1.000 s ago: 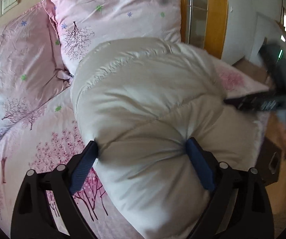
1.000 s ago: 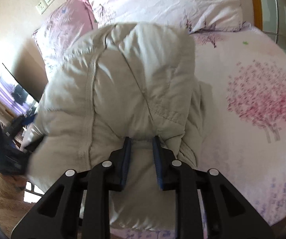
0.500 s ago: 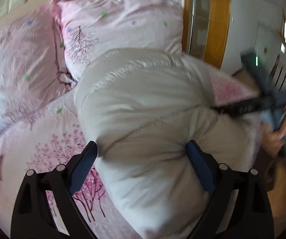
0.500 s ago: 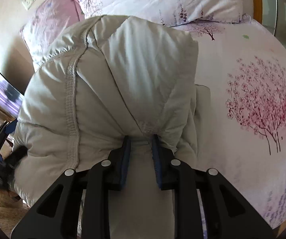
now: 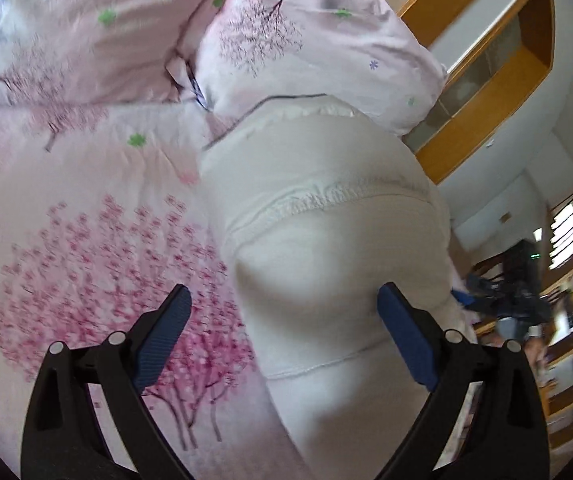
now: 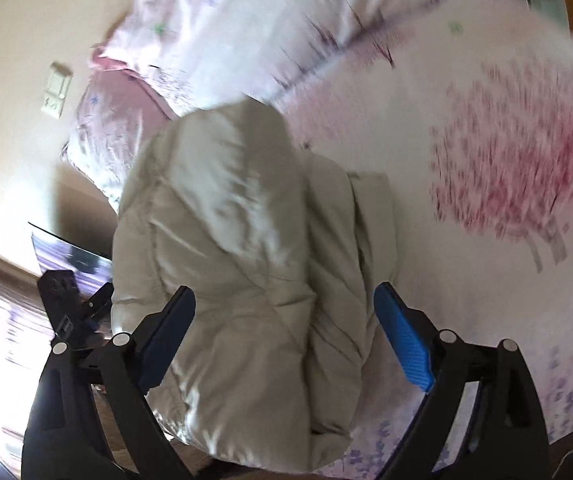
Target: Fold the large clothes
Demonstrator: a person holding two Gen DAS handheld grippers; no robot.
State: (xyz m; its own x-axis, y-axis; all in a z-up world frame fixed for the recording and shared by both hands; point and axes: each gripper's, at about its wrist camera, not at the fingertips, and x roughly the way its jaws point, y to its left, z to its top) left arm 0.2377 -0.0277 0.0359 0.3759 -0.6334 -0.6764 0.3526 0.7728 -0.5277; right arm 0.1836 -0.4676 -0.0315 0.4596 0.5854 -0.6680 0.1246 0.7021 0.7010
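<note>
A puffy cream quilted jacket (image 5: 326,240) lies folded in a thick bundle on the pink blossom-print bed; it also shows in the right wrist view (image 6: 246,248). My left gripper (image 5: 282,332) is open, its blue pads apart, with the bundle's near end between them but not squeezed. My right gripper (image 6: 284,332) is open and wide, its pads on either side of the bundle's other end. The other gripper shows small past the jacket in each view (image 5: 514,300) (image 6: 70,308). Both views are blurred.
Two pink floral pillows (image 5: 318,40) lie at the head of the bed (image 5: 86,208). A wooden door frame (image 5: 498,92) stands beyond the bed. A wall switch (image 6: 57,88) and a dark screen (image 6: 70,252) lie past the jacket in the right wrist view.
My right gripper was shut on a fold of the jacket and has opened wide. Both grippers have tilted and shifted. The jacket now rests lower on the bed.
</note>
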